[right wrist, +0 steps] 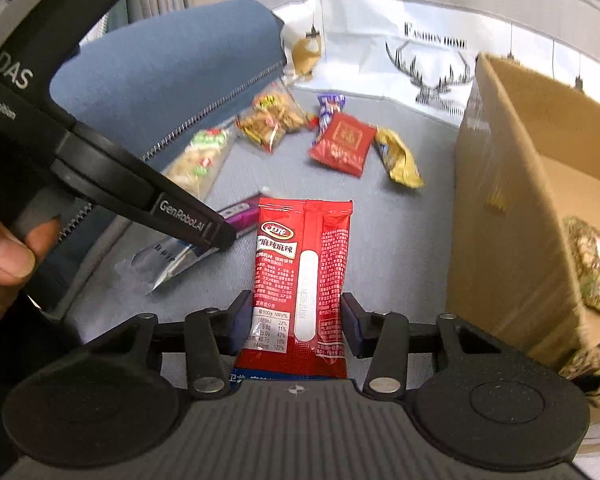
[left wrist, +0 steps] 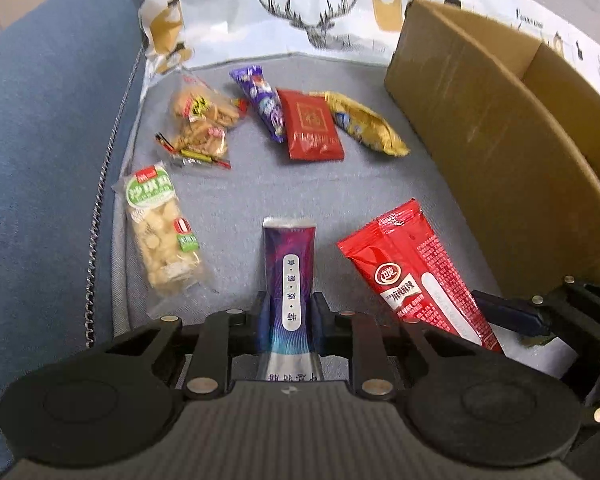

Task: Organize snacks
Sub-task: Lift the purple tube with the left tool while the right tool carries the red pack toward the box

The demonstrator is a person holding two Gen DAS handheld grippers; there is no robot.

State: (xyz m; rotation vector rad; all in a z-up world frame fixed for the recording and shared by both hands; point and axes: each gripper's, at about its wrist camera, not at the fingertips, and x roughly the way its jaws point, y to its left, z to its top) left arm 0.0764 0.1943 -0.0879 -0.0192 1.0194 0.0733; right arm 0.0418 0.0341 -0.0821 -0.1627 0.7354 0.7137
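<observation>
A grey sofa seat (left wrist: 228,200) with a blue armrest (left wrist: 40,140) carries scattered snacks, and a cardboard box (left wrist: 480,140) stands at its right side. The left tool (left wrist: 290,312) is clenched on a purple packet (left wrist: 290,268), its pads pressed against both edges. The right tool (right wrist: 294,320) straddles a red packet (right wrist: 304,264); whether its pads press the wrapper I cannot tell. Farther back lie a red sachet (left wrist: 314,128), a gold packet (left wrist: 364,124), a purple cone packet (left wrist: 260,100), clear cracker bags (left wrist: 200,120) and a rice-cake bar (left wrist: 164,232).
</observation>
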